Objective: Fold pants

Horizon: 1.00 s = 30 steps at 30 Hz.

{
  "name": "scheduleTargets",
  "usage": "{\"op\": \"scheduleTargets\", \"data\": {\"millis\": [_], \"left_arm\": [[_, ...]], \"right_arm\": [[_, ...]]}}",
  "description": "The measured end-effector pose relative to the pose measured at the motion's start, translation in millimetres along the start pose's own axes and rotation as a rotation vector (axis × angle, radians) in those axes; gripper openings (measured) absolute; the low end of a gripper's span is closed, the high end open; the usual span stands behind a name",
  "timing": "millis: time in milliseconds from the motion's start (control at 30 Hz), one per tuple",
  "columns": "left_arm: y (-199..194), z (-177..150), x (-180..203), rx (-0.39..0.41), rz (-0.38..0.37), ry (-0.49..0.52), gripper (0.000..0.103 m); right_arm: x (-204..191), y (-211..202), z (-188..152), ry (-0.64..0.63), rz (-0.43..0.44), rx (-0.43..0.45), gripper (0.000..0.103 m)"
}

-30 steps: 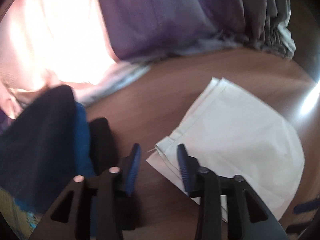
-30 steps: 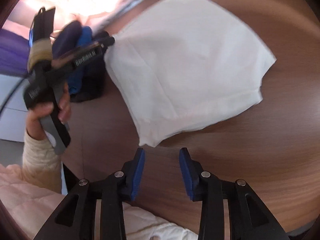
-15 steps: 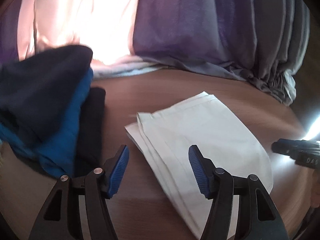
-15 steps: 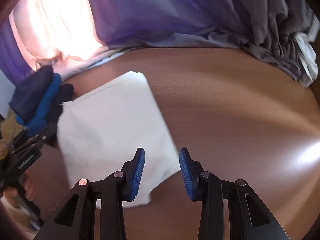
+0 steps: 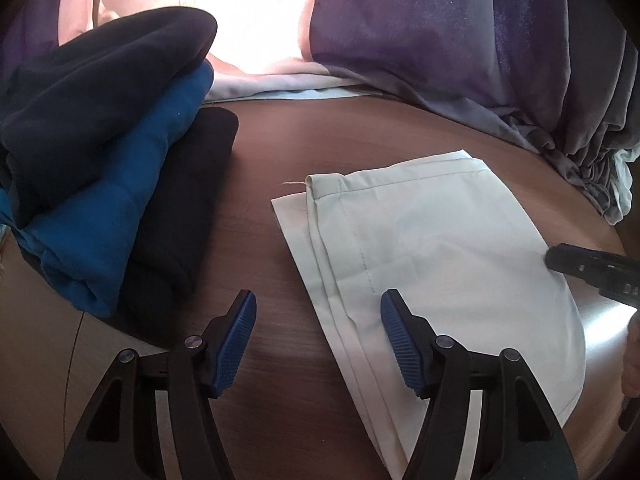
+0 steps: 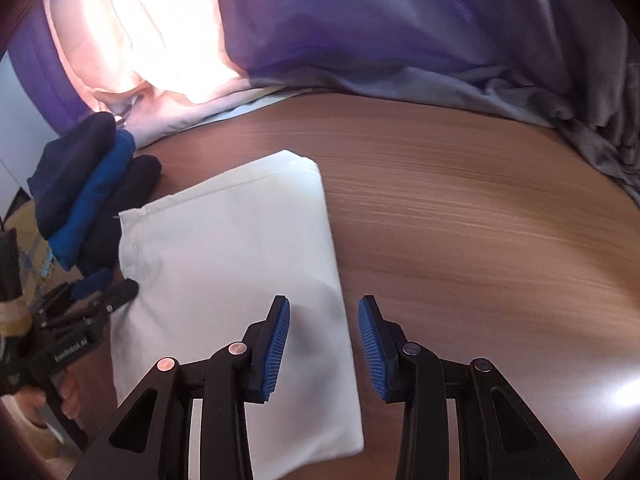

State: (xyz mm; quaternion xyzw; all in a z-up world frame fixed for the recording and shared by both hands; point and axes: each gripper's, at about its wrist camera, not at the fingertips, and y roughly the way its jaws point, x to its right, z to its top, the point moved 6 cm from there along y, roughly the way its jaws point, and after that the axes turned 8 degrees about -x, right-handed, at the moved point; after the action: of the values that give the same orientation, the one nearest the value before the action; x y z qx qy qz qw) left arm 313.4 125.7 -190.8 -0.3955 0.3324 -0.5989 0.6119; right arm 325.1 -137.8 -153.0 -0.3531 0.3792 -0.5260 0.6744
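Wooden surface (image 6: 460, 208) carries folded white pants (image 5: 432, 264); left gripper (image 5: 318, 340) and right gripper (image 6: 323, 350) hover, fingers spread, gripping nothing.

The folded pants (image 5: 440, 248) lie flat on the counter (image 5: 360, 132). At their nine o'clock, just beside them, sits a stack of folded clothes (image 5: 120, 184). Curtains (image 5: 440, 20) hang behind at twelve o'clock, touching the counter's far edge. The left gripper (image 5: 318, 340) straddles the pants' near-left edge; the right gripper (image 6: 323, 344) straddles their right edge.
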Motion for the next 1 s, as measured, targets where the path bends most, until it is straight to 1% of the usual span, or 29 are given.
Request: {"op": "scheduleTargets", "data": {"millis": [100, 133, 200, 233, 267, 333, 433, 500, 600, 667, 700, 833, 933, 1000], "left_arm": [[1.1, 1.1, 0.1, -0.004, 0.024, 0.017, 0.065], [-3.0, 1.8, -0.1, -0.004, 0.038, 0.023, 0.063], [-15.8, 3.8, 0.7, 0.026, 0.05, 0.029, 0.063], [-22.7, 4.4, 2.2, 0.041, 0.028, 0.024, 0.063], [-26.9, 5.0, 4.7, 0.045, -0.013, 0.019, 0.065], [-24.9, 5.1, 9.4, 0.028, -0.078, 0.002, 0.065], [-8.9, 1.9, 10.3, -0.023, -0.087, -0.022, 0.065], [-3.9, 1.4, 9.6, -0.032, -0.112, -0.047, 0.065], [0.9, 4.2, 12.5, -0.043, -0.137, -0.059, 0.064], [5.7, 5.5, 14.5, -0.059, -0.182, -0.078, 0.055], [6.9, 6.1, 15.3, -0.066, -0.198, -0.089, 0.055], [10.0, 7.6, 16.6, -0.07, -0.218, -0.104, 0.054], [11.7, 7.5, 16.0, -0.067, -0.236, -0.118, 0.054], [12.6, 8.3, 17.0, -0.06, -0.233, -0.104, 0.055]], "right_arm": [[-0.1, 8.6, 3.7, -0.011, 0.022, -0.009, 0.037], [0.8, 11.6, 4.8, -0.011, 0.023, -0.015, 0.037], [2.0, 11.6, 6.7, 0.003, 0.023, -0.013, 0.037], [1.7, 8.1, 7.5, 0.005, 0.026, -0.004, 0.037], [0.9, 6.6, 8.6, 0.002, 0.025, 0.006, 0.037], [-2.7, 3.5, 9.0, -0.02, 0.037, 0.014, 0.037], [-4.8, 8.3, 10.1, -0.044, 0.056, -0.001, 0.037], [-3.2, 13.1, 10.8, -0.041, 0.056, -0.017, 0.037], [-2.0, 16.6, 11.0, -0.038, 0.068, -0.027, 0.037], [-2.6, 17.5, 10.9, -0.041, 0.075, -0.037, 0.037], [-2.8, 18.2, 10.3, -0.035, 0.081, -0.058, 0.037], [-1.6, 22.2, 10.6, -0.03, 0.093, -0.06, 0.037], [1.6, 24.6, 8.7, -0.002, 0.094, -0.072, 0.037], [2.4, 25.7, 7.4, 0.003, 0.095, -0.07, 0.037]]}}
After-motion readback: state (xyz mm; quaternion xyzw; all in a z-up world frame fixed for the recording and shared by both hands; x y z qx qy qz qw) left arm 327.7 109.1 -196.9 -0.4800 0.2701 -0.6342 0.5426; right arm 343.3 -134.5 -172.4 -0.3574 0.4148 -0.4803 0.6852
